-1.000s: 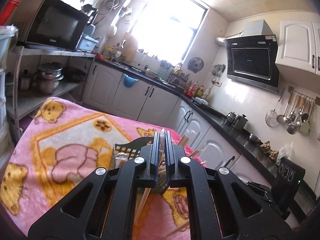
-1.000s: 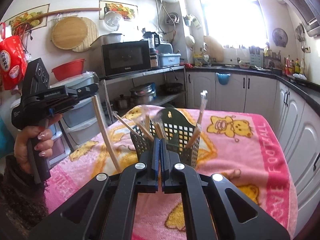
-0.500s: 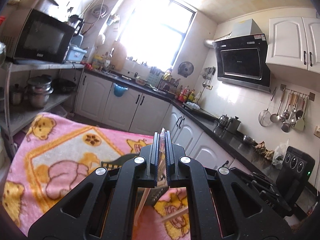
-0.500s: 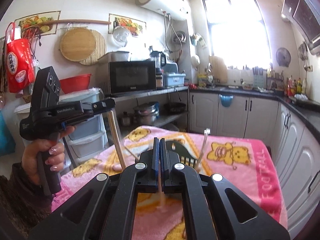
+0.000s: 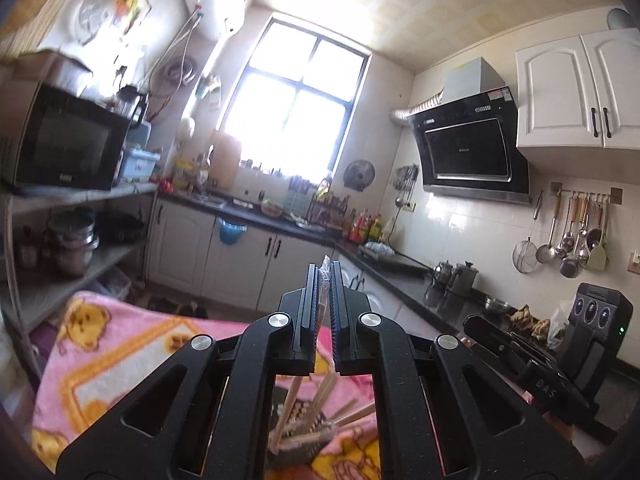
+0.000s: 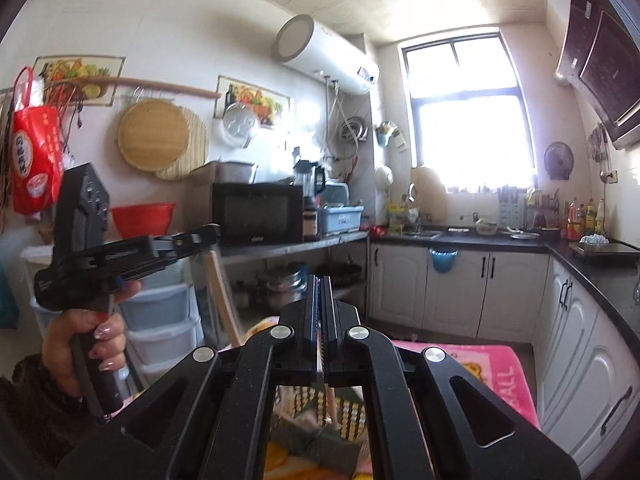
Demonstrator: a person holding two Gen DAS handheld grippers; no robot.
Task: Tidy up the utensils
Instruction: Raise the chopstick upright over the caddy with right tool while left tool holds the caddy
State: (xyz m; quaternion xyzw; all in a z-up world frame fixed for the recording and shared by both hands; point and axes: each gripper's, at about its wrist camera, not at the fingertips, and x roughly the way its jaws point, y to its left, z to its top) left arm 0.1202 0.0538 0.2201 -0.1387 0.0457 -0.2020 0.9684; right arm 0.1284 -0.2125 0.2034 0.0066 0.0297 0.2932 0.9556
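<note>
Left tongs [image 5: 323, 280] clamped on wrapped chopsticks [image 5: 325, 276], pointed level. Right tongs [image 6: 320, 292] pinched shut on a chopstick [image 6: 331, 398], basket [image 6: 348, 416] below.

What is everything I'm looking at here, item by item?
Chopsticks: one wrapped pair, pale wood, clamped in the left gripper.
Chopstick: one, pale wood, clamped in the right gripper.
Utensil basket: one, dark, on the blanket, more chopsticks inside.
Blanket: one, pink with bears, covering the table.
Microwave: one, black, on the shelf.
Water heater: one, white, high on the wall.
Left gripper: black, jaws shut.
Right gripper: black, jaws shut.
Hand: one, gripping the left gripper's handle.
</note>
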